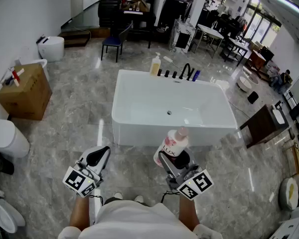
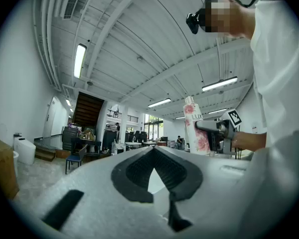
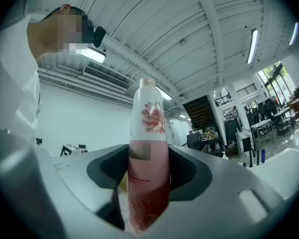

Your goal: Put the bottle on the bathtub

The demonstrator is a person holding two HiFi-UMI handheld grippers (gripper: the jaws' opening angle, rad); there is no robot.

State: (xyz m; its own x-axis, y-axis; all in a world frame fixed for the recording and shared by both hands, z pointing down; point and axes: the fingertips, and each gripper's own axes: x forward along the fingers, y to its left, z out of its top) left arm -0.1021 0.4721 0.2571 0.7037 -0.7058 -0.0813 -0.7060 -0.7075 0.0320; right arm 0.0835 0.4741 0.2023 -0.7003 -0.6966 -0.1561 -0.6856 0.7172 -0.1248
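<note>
Right hand-held gripper clamped on pink bottle, upright, apparently just short of bathtub near edge. Left hand-held gripper closed, empty. Placement on rim not yet done.

Left gripper level, jaws together, empty — right gripper near level, clamping bottle

White, pink and grey
Lower centre, bottle white with pink flowers; centre, bathtub plain white; floor grey-veined marble; left, box brown.
</note>
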